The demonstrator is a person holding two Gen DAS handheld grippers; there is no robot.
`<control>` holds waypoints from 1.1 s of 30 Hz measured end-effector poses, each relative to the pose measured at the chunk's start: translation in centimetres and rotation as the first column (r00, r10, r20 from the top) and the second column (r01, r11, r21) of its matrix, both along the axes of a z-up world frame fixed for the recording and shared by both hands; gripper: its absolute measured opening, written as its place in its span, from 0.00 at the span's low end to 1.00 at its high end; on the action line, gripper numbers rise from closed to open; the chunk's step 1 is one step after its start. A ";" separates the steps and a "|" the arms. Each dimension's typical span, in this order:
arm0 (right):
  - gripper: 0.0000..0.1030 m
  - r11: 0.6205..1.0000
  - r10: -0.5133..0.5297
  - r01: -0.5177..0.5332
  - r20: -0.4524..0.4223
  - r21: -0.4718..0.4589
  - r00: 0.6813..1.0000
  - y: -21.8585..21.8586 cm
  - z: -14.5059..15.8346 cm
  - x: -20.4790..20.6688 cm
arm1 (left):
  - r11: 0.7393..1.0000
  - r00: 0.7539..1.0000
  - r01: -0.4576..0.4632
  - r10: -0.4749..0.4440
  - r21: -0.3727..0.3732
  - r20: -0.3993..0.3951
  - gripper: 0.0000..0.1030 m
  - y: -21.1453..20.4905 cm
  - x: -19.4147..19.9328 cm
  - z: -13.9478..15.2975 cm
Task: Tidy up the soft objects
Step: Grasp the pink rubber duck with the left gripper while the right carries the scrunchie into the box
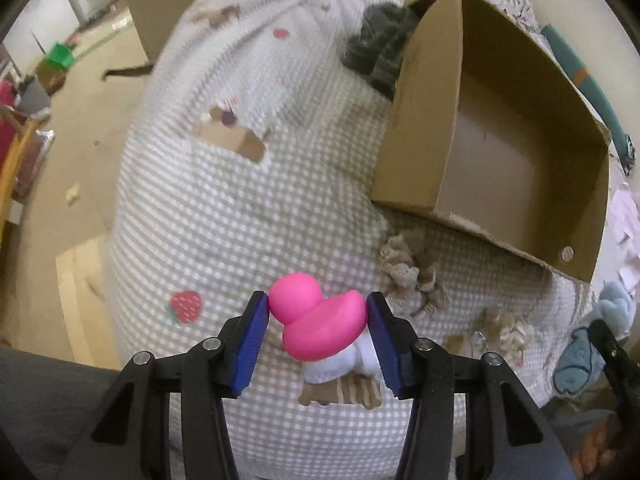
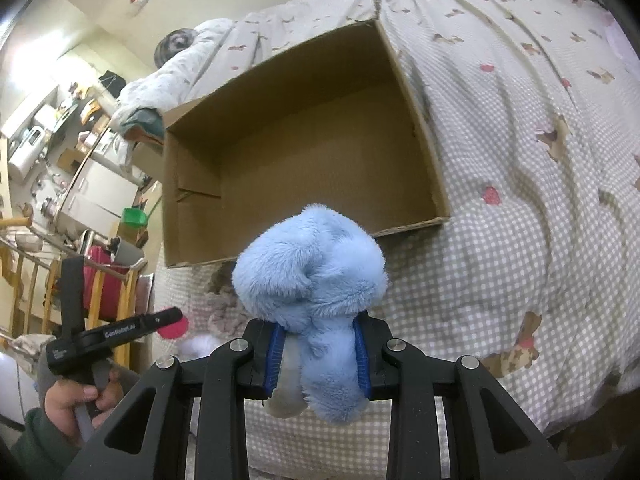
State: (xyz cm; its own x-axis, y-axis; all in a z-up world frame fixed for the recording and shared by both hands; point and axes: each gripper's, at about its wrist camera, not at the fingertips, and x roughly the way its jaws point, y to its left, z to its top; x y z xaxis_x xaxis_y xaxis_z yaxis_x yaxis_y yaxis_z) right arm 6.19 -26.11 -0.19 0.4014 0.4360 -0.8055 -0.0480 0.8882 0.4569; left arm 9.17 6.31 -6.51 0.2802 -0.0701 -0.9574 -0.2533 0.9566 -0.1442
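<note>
Left gripper [image 1: 318,322]: blue pads closed against both sides of a pink rubber duck [image 1: 318,322], head toward the left pad, tail at the right pad; in the right wrist view its black body [image 2: 116,334] shows at lower left, gripped by the person's left hand [image 2: 70,400]
Pink rubber duck: pinched between the left pads, above the checked bedspread [image 1: 224,216] and partly over a white plush toy [image 1: 340,362]
White plush toy: lies on the bedspread just under the duck, beside a brown printed patch
Right gripper [image 2: 318,354]: blue pads pressed into a light blue plush toy [image 2: 312,280], squeezing its lower part
Light blue plush toy: held in the right gripper, its fluffy bulk bulging above the pads, in front of the near wall of the cardboard box [image 2: 304,148]; in the left wrist view it shows at the far right edge [image 1: 592,344]
Cardboard box: open-topped, resting on the bedspread, inside bare in both views; seen at upper right from the left wrist [image 1: 500,128]
Beige frilly cloth [image 1: 412,276]: crumpled on the bedspread just in front of the box's near wall, to the right of the duck
Grey fuzzy item [image 1: 380,48]: on the bed against the far outer side of the box; too blurred to name
Bedspread: grey-and-white check with strawberry and brown animal prints
</note>
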 end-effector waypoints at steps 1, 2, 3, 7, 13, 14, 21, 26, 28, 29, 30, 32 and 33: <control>0.31 1.000 0.001 -0.001 0.003 0.005 1.000 0.1 0.2 -0.1 | 1.000 1.000 0.005 -0.005 0.016 0.019 0.45 -0.4 -0.2 0.3; 0.31 1.000 0.000 -0.001 0.007 0.010 1.000 0.2 0.4 -0.3 | 0.999 0.999 0.011 -0.012 0.034 0.046 0.45 -0.8 -0.4 1.2; 0.31 1.000 -0.002 0.002 0.009 0.020 1.000 0.3 0.8 -0.4 | 0.999 0.998 0.016 -0.019 0.039 0.065 0.45 -1.0 -0.8 1.6; 0.31 0.999 0.008 -0.011 0.065 0.041 0.998 1.1 3.4 -0.5 | 0.995 0.984 0.069 -0.079 0.069 0.158 0.45 -2.4 -1.5 5.4; 0.31 0.999 0.015 -0.020 0.132 0.039 0.991 2.4 6.4 1.6 | 0.994 0.969 0.105 -0.110 0.032 0.223 0.45 -3.5 1.1 9.6; 0.31 0.999 0.019 -0.023 0.136 0.030 0.991 2.7 6.6 2.2 | 0.993 0.966 0.114 -0.118 0.031 0.231 0.45 -3.7 1.6 9.9; 0.31 0.999 0.044 -0.036 0.194 -0.041 0.980 3.7 6.9 6.8 | 0.963 0.917 0.234 -0.265 0.136 0.299 0.45 -7.0 7.2 9.8; 0.31 0.999 0.027 -0.018 0.215 -0.046 0.976 3.7 5.1 9.6 | 0.954 0.900 0.286 -0.299 0.087 0.317 0.45 -8.4 9.8 7.8; 0.31 0.999 0.018 -0.008 0.184 -0.050 0.983 3.8 3.8 10.2 | 0.954 0.898 0.280 -0.300 0.108 0.321 0.45 -8.8 10.3 7.0; 0.31 0.998 0.013 -0.003 0.165 -0.059 0.986 3.9 3.2 10.4 | 0.956 0.903 0.275 -0.294 0.104 0.313 0.45 -8.7 10.4 6.5; 0.31 0.998 0.009 0.000 0.151 -0.061 0.988 4.1 2.7 10.6 | 0.959 0.911 0.271 -0.285 0.088 0.299 0.45 -8.6 10.7 5.9; 0.31 0.996 0.019 -0.007 0.135 -0.088 0.991 4.4 1.8 10.6 | 0.964 0.925 0.262 -0.267 0.056 0.271 0.45 -8.4 11.0 4.8; 0.31 0.994 0.030 -0.016 0.127 -0.107 0.991 4.7 1.5 10.6 | 0.963 0.927 0.263 -0.268 0.054 0.261 0.45 -8.4 11.2 4.4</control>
State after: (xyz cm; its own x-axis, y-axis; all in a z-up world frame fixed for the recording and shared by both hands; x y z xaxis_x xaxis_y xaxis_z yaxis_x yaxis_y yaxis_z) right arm 16.83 -21.44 1.34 0.4953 0.3620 -0.7897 -0.1211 0.9289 0.3499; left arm 20.35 -2.11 -2.08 0.4957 -0.1603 -0.8535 0.0550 0.9866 -0.1534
